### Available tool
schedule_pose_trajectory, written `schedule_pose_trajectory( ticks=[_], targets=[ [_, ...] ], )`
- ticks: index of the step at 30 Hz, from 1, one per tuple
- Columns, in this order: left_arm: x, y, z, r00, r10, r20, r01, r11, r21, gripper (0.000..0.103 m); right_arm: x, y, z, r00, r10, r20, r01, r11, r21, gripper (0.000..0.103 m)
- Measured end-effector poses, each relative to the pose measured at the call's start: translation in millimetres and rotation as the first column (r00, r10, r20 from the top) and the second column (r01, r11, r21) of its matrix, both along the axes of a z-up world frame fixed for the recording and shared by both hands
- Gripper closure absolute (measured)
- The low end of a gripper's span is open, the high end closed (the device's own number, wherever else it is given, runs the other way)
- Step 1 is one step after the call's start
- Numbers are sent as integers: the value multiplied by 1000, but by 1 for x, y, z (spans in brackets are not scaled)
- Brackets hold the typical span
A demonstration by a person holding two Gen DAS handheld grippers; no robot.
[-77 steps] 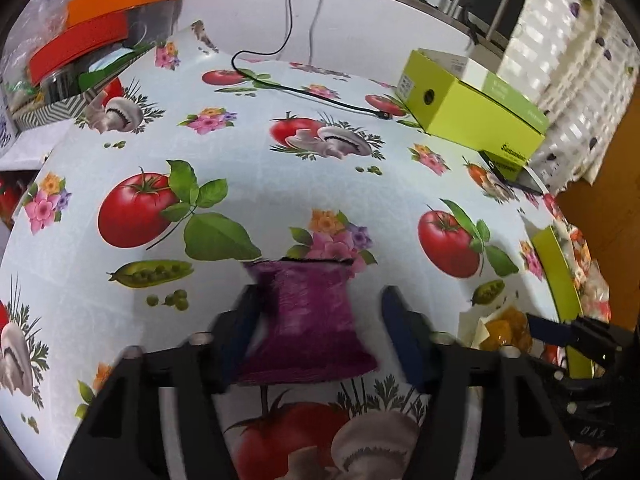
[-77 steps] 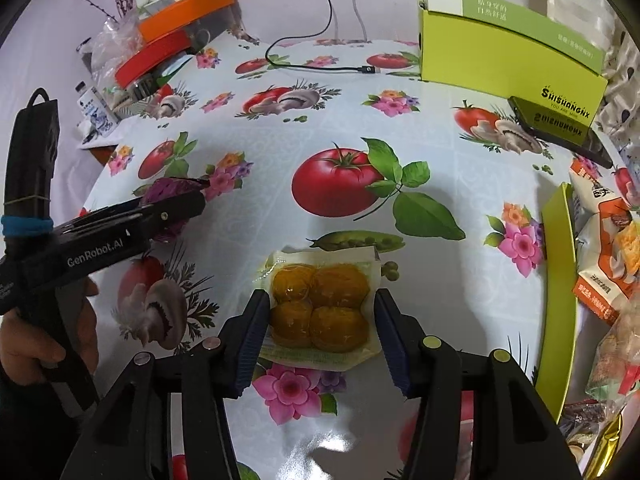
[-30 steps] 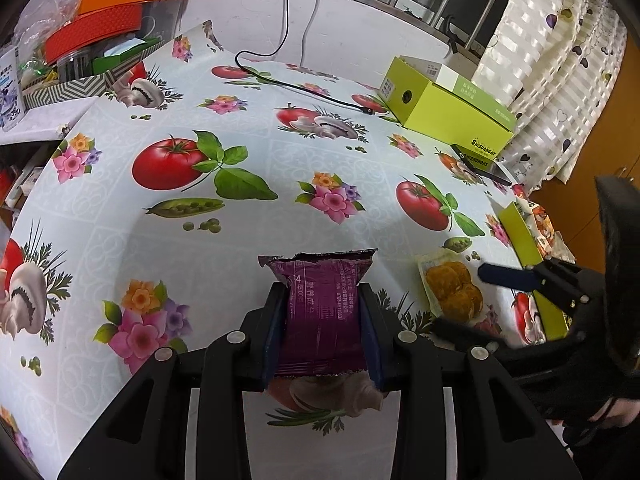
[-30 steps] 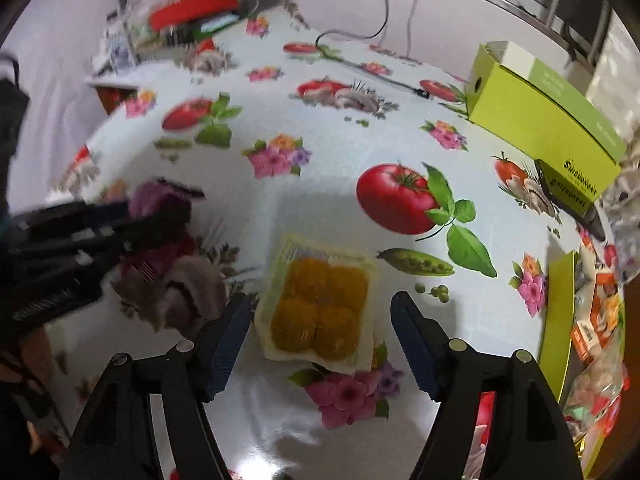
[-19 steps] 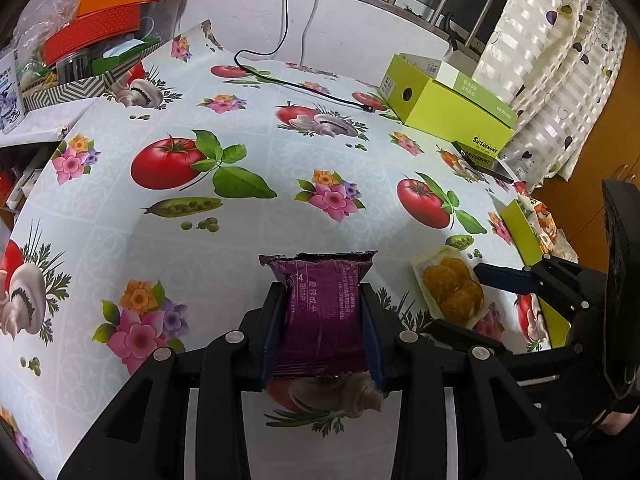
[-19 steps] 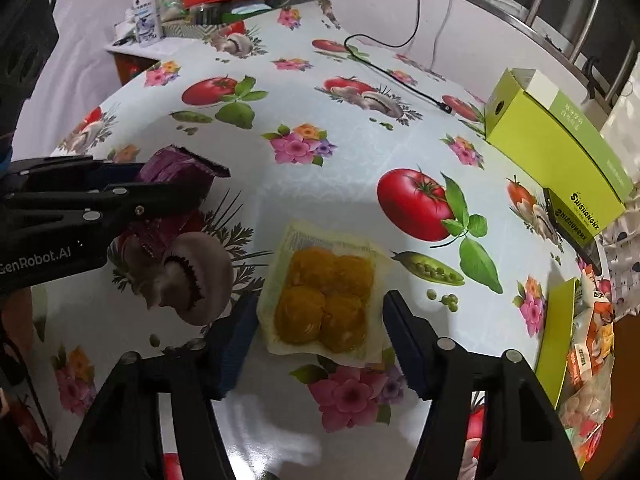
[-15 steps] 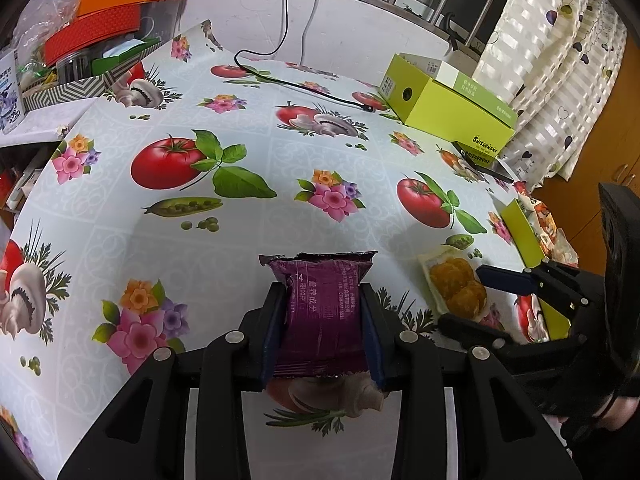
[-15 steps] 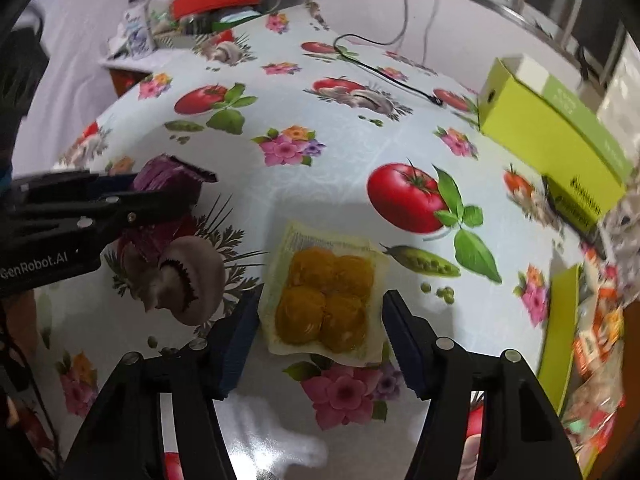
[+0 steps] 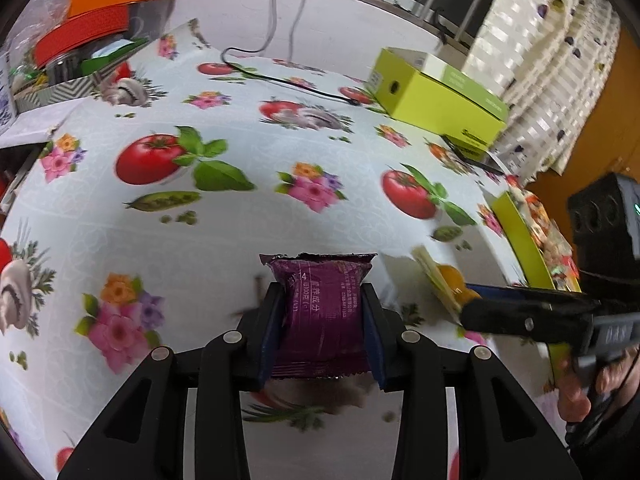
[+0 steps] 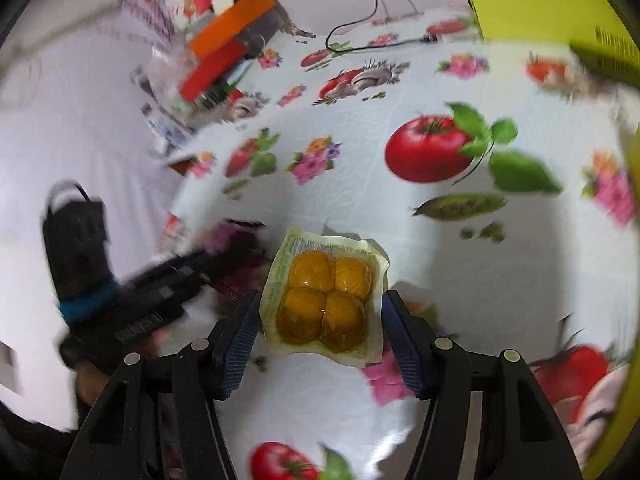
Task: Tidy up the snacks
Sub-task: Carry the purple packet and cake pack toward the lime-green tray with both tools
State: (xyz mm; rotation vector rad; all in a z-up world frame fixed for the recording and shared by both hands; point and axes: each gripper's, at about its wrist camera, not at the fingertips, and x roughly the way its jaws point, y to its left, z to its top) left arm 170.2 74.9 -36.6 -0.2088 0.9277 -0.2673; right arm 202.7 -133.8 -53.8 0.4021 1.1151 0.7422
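Change: the right claw (image 10: pixel 318 334) has narrowed since a second ago and rolled; the yellow snack pack (image 10: pixel 324 300) now looks lifted off the surface (image 9: pixel 240 232).
Meaning: both snacks appear ready to carry.
Left claw (image 9: pixel 320 320): closed on the purple packet (image 9: pixel 320 312), held clear of the surface, as before.
Right claw state: part-open, pads at the pack's side edges.
Pack location: near centre, between the fingers.
Orientation: purple packet's long axis runs near-to-far, torn-looking end far; yellow pack tilts, printed end far-left.
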Motion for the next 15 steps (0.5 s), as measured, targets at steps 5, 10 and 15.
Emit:
schedule_pose_trajectory(
  ticks=[5,10,15],
  targets=[
    [-7,-16,1,999,-47,-1,47,998,-30,65,-1,-7,-3,998,-15,-66,23,992,128,42],
    [-11,-17,7,999,-37,9,37,998,-41,68,-5,-17,3,997,-29,-69,41,982,184,42],
    [-14,-18,12,999,-36,17,37,998,-51,70,-10,-29,9,997,-45,-63,57,977,204,42]
  ],
)
